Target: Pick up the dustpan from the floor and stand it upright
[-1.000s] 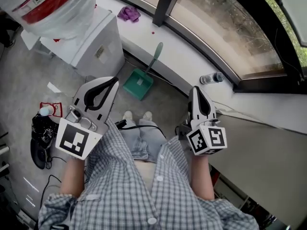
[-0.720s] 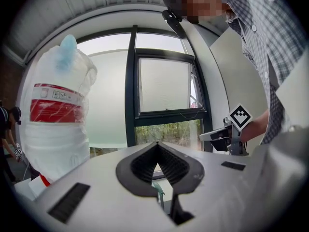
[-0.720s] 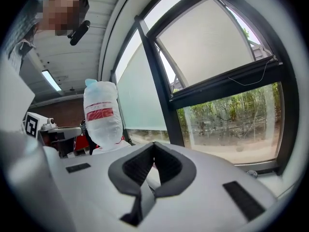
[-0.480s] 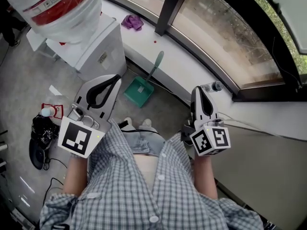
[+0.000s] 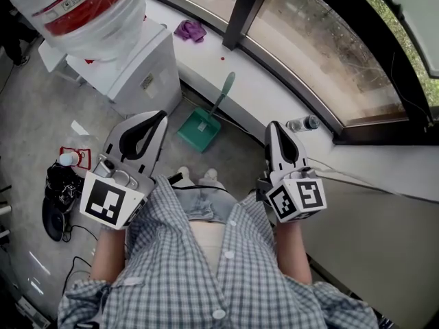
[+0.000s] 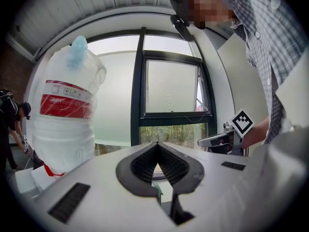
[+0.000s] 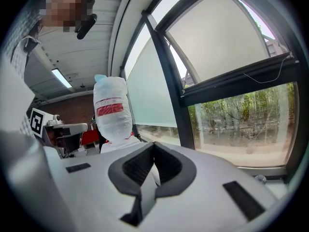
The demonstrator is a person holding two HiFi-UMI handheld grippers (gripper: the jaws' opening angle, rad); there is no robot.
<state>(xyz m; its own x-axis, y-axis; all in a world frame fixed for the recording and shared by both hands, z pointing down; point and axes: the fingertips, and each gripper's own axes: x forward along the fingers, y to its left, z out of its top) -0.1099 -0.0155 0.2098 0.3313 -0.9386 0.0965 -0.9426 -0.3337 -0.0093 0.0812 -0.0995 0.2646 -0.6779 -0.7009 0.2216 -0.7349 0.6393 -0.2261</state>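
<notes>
Both tongs raised and empty, dustpan down on the floor ahead

Under the big window [image 5: 322, 53] and beside the water dispenser [image 5: 137, 67], the white sill [image 5: 274, 101] gives the green dustpan [image 5: 199, 129] something to lean on: its pan sits on the floor [image 5: 41, 115], handle propped against the sill's edge, just ahead of the person's feet. The left tongs [image 5: 159, 117] and right tongs [image 5: 272, 127] hover well above it, jaws pressed together on nothing, likely because the reach down has not begun; a small bottle [image 5: 302, 123] lies on the sill
</notes>
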